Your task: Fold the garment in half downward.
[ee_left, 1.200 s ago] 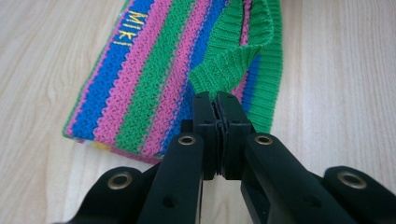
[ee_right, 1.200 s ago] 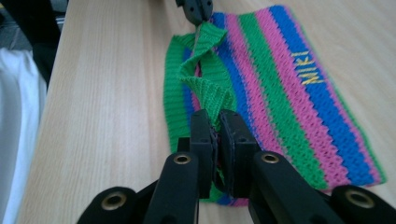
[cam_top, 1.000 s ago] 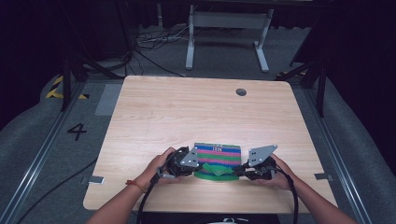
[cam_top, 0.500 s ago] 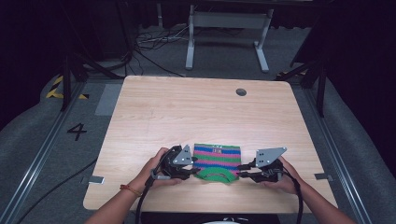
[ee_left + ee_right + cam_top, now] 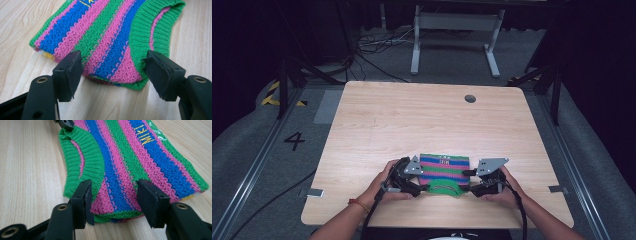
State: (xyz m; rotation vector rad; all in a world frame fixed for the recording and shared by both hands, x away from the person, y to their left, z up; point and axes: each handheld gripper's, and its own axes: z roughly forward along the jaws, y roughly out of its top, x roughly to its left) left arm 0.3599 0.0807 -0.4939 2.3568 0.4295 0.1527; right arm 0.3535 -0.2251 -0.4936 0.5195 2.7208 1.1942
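Near the front edge of the pale wooden table [image 5: 422,120] lies a folded knitted sweater with green, pink and blue stripes [image 5: 443,170], and the left gripper [image 5: 113,71] and right gripper [image 5: 113,200] (both wide open) seem ready to pinch its shoulders next.

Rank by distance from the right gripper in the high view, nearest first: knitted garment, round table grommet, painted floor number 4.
From the right gripper:
1. Knitted garment, right beside it at the table's near edge, to its left.
2. Round table grommet, near the table's far edge, ahead of it.
3. Painted floor number 4, off the table, on the floor at far left.
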